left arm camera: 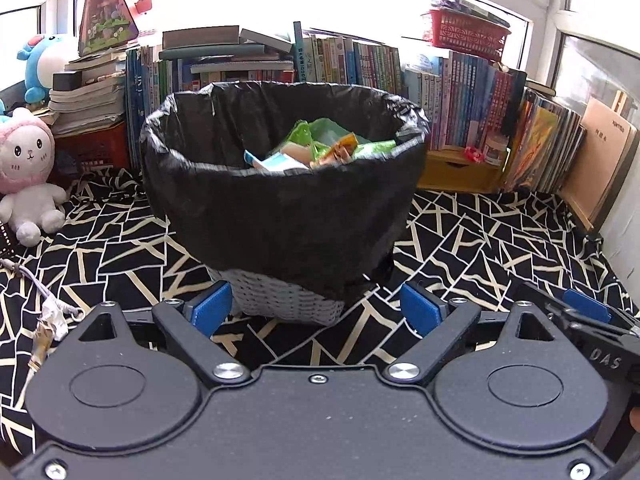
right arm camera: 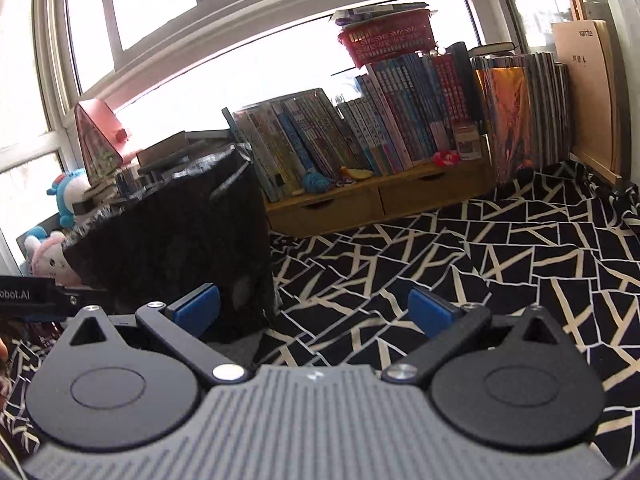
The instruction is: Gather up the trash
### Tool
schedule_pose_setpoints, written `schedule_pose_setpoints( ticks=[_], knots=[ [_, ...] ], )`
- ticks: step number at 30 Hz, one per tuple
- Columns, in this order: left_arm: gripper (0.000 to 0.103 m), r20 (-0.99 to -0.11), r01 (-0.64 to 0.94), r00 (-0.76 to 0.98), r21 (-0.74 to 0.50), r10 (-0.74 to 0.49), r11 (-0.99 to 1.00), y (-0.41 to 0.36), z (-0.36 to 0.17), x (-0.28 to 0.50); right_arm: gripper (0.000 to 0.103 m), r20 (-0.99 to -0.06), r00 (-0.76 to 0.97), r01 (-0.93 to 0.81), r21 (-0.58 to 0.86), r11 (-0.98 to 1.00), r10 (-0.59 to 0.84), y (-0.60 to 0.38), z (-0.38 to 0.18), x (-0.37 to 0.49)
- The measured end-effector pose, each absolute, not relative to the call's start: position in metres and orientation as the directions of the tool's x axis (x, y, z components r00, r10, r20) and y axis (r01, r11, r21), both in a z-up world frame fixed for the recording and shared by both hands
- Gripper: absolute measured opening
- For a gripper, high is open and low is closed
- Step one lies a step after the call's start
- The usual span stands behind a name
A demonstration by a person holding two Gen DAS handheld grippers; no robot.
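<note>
Both my claws were released and held nothing: left claw pointed at one bin, lined black, wrappers inside; right claw tilted over the cloth, bin to its left. Two plush toys sat far left.

A lived-in room of a home, likely a bay-window nook. Rows of books line the sill under large windows, with a low wooden drawer unit beneath some. Plush toys sit in the corner, a red plastic basket tops the books, and a black-and-cream patterned cloth covers the surface.
</note>
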State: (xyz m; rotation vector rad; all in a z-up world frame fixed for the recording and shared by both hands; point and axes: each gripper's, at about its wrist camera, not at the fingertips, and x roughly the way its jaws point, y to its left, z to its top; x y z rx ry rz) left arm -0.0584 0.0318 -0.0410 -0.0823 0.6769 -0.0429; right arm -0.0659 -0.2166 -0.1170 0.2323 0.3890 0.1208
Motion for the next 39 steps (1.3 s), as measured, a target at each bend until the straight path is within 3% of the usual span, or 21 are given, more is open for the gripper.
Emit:
schedule_pose_setpoints(
  ticks=[12, 19, 24, 32, 39],
  knots=[
    [0.091, -0.680, -0.037, 0.731, -0.124, -0.058, 0.992, 0.037, -0.072, -0.058, 0.103, -0.478, 0.872, -0.022, 0.172, 0.985, 0.103, -0.206, -0.140, -0.065],
    [0.101, -0.690, -0.034, 0.721, -0.131, -0.067, 0.991, 0.038, -0.075, -0.053, 0.103, -0.523, 0.851, 0.054, 0.175, 0.983, 0.046, -0.207, -0.136, -0.060],
    [0.103, -0.698, -0.042, 0.714, -0.117, -0.052, 0.992, 0.037, -0.076, -0.052, 0.103, -0.542, 0.840, 0.104, 0.149, 0.983, -0.007, -0.206, -0.138, -0.058],
    [0.103, -0.698, -0.040, 0.708, -0.191, -0.107, 0.981, 0.045, -0.071, -0.047, 0.103, -0.555, 0.829, 0.066, 0.208, 0.976, 0.062, -0.211, -0.135, -0.057],
    [0.103, -0.687, -0.020, 0.721, -0.155, -0.093, 0.988, 0.047, -0.046, -0.037, 0.103, -0.525, 0.850, 0.028, 0.110, 0.994, 0.035, -0.200, -0.109, -0.051]
  ],
)
